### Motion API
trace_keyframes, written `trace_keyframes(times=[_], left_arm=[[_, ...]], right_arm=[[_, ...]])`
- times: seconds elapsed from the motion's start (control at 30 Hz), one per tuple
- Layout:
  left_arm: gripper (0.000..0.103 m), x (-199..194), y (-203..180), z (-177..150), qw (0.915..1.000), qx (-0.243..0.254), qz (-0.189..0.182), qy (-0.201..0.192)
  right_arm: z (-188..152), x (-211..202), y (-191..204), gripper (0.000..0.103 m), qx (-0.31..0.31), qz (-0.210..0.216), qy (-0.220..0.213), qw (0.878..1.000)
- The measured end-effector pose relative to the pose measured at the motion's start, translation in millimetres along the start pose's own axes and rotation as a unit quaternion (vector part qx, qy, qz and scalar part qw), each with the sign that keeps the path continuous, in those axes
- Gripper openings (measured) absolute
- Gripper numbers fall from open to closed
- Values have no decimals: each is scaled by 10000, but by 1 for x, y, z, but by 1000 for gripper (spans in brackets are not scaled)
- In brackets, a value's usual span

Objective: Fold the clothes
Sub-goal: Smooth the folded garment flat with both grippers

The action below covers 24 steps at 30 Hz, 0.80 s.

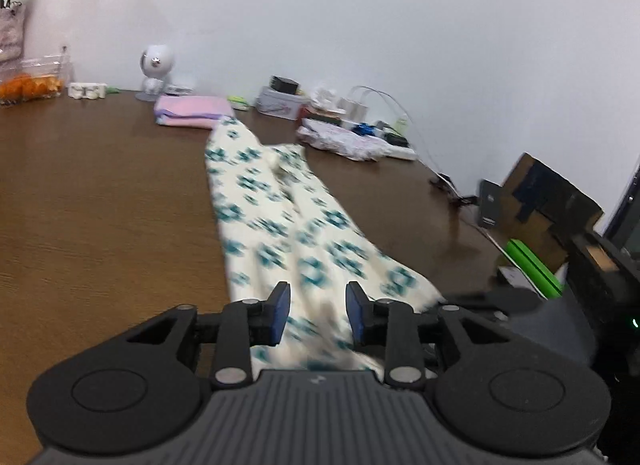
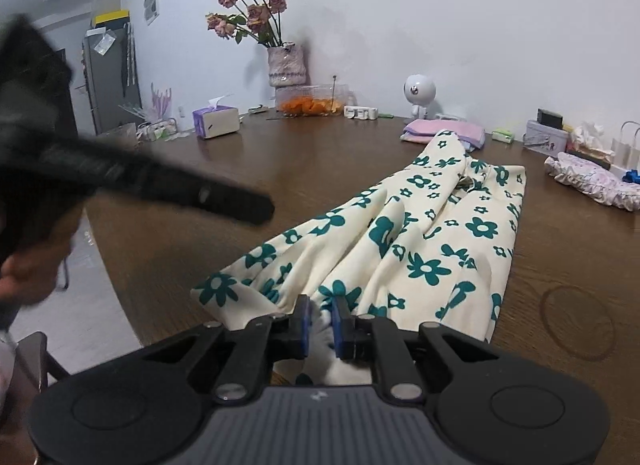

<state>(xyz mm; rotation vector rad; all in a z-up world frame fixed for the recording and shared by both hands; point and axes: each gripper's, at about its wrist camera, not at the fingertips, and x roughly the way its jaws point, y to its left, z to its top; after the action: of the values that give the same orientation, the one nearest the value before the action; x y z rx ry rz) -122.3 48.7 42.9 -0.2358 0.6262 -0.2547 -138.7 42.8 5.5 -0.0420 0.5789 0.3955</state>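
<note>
A cream garment with teal flowers [image 2: 432,233] lies stretched lengthwise on the brown table [image 2: 256,161]. My right gripper [image 2: 320,317] is shut on the garment's near edge, with white cloth bunched between the blue pads. In the left wrist view the same garment [image 1: 280,217] looks blurred and runs away from me. My left gripper [image 1: 318,303] is open, its blue pads wide apart over the near end of the cloth. In the right wrist view the left gripper [image 2: 208,197] shows as a dark blur held by a hand [image 2: 28,269] at the left.
A folded pink towel [image 2: 440,131] and a white round figure [image 2: 418,91] stand beyond the garment. A pale floral garment pile [image 2: 592,181], a tin box [image 2: 546,139], a vase of roses [image 2: 286,65], a tissue box [image 2: 216,121] and a cardboard box [image 1: 548,201] line the edges.
</note>
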Motion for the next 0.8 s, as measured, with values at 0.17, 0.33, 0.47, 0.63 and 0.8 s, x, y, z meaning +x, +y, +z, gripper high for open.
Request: trace_keyframes(times=[0.17,0.33,0.47,0.63,0.8], left_arm=[[28,13,-6,-18,9989,183,372,200],[28,19,-8,-23,9981,361,412,296],[28,20,-12,-24,9966,617,432,322],[53,-12,4,-19,9998,30,217,4],[57,-20,19,-35,9997,-187,86,120]], right_arm=[[4,-29,-18,12,475,40,-354,9982],[-12,-44,-35,9,679,-307,-183,9971],[-23,-35,-35,9,674,-433,-62,9968],[-20,-60,-42,14,753,-232,-434,9959],[-36,-76,-51,40,793,-56,-411,9960]])
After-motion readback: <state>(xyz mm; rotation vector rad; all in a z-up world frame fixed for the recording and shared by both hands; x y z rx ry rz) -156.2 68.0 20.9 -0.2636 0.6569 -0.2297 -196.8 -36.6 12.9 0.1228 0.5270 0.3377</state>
